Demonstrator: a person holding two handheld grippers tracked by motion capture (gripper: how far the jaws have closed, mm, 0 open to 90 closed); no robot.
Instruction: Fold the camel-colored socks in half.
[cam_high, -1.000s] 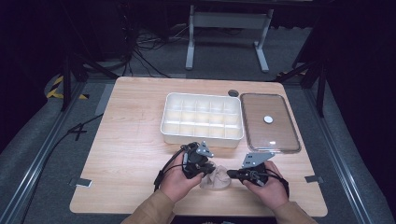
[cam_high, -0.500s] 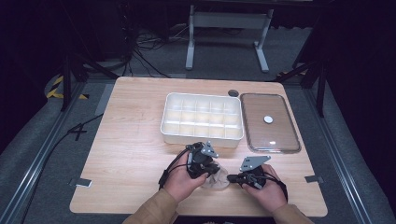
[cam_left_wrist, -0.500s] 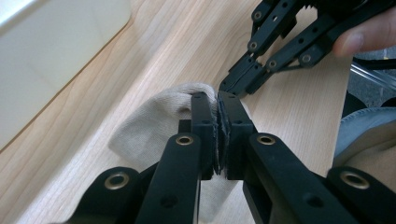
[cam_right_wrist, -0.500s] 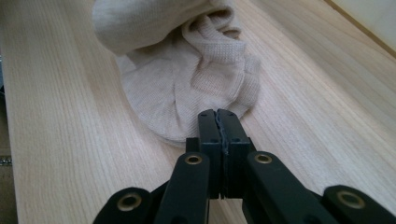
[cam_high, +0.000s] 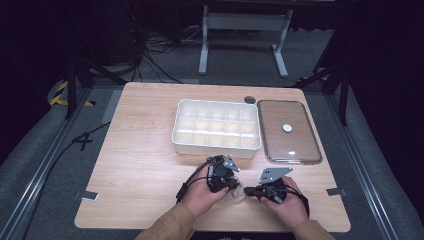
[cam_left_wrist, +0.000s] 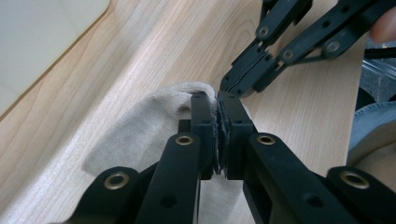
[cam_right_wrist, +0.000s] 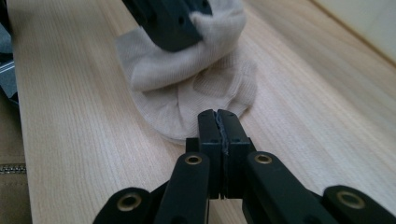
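Note:
A small beige sock (cam_high: 236, 194) lies crumpled on the wooden table (cam_high: 140, 170) near its front edge, between the two hands. My left gripper (cam_high: 232, 187) points down onto it, and its jaws are shut with a fold of the sock (cam_left_wrist: 140, 135) pinched at their tips (cam_left_wrist: 217, 100). My right gripper (cam_high: 248, 191) comes in from the right, shut, with nothing seen between its pads. Its tips (cam_right_wrist: 218, 114) rest at the near edge of the sock (cam_right_wrist: 196, 88). In the left gripper view the right gripper (cam_left_wrist: 224, 86) almost meets my left jaws.
A white tray (cam_high: 216, 146) with several empty compartments stands behind the hands at the table's middle. To its right lies a clear lid (cam_high: 300, 145) with a white knob. A dark round grommet (cam_high: 249, 99) sits at the back edge.
My left gripper has edged slightly right, toward the right gripper, over the sock. The right gripper has barely moved.

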